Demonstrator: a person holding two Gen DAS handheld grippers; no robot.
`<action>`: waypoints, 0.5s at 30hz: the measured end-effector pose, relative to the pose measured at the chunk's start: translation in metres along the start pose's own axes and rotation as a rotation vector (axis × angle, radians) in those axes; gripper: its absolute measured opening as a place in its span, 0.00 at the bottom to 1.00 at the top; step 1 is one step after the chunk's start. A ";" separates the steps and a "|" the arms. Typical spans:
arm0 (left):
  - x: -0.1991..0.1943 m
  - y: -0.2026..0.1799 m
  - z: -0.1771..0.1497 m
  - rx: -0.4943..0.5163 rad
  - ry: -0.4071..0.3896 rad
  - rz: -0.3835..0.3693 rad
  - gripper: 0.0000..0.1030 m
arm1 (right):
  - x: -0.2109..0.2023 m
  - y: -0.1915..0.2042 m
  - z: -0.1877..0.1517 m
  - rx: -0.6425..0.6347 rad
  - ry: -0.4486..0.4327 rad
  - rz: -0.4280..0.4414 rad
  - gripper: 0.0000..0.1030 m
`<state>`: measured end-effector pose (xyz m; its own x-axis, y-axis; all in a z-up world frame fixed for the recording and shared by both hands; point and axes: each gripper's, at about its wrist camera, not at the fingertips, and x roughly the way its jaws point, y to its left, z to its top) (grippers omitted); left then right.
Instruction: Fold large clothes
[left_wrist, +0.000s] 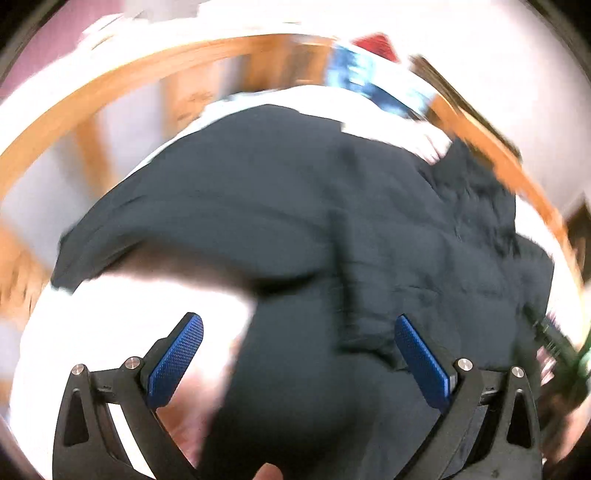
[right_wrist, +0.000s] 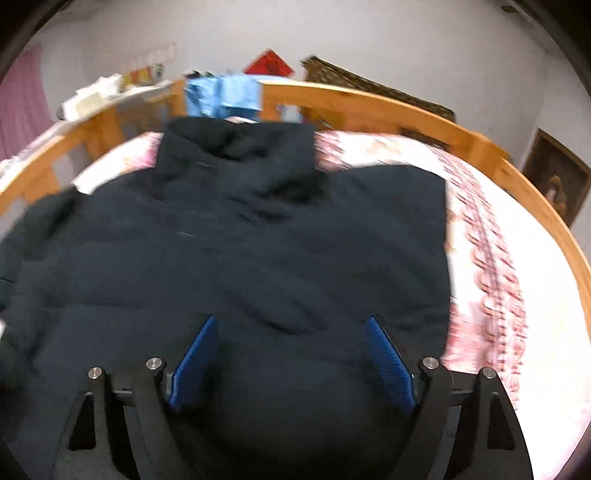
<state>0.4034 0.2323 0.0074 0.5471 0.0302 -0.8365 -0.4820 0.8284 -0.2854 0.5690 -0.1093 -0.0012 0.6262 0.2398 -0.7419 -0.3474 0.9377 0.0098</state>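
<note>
A large dark navy padded jacket (right_wrist: 240, 251) lies spread on a bed, its collar toward the far wooden rail. My right gripper (right_wrist: 291, 321) hangs over the jacket's near part with its blue pads wide apart and nothing pinched between them. From the left wrist, the same jacket (left_wrist: 295, 206) fills the middle, one edge lying over the pale sheet. My left gripper (left_wrist: 299, 321) is open above that edge, and its blue pads (left_wrist: 177, 358) press on nothing. Both views are motion-blurred.
The bed has a pink-patterned white sheet (right_wrist: 491, 280) and a curved wooden frame (right_wrist: 369, 99) around it. Blue cloth (right_wrist: 221, 94) hangs on the far rail. A framed picture (right_wrist: 557, 177) leans at the right wall. A fingertip (left_wrist: 267, 472) shows at the bottom edge.
</note>
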 end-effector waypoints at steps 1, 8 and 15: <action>-0.009 0.025 0.002 -0.092 0.003 -0.010 0.99 | -0.001 0.018 0.004 -0.015 -0.004 0.031 0.79; -0.012 0.163 0.018 -0.579 -0.016 0.014 0.99 | 0.012 0.139 0.022 -0.163 0.002 0.179 0.80; 0.025 0.222 0.028 -0.851 -0.004 -0.069 0.97 | 0.030 0.189 0.021 -0.215 0.005 0.137 0.80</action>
<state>0.3286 0.4328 -0.0638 0.5962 -0.0014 -0.8028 -0.7963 0.1258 -0.5916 0.5370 0.0804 -0.0077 0.5598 0.3589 -0.7468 -0.5694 0.8214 -0.0320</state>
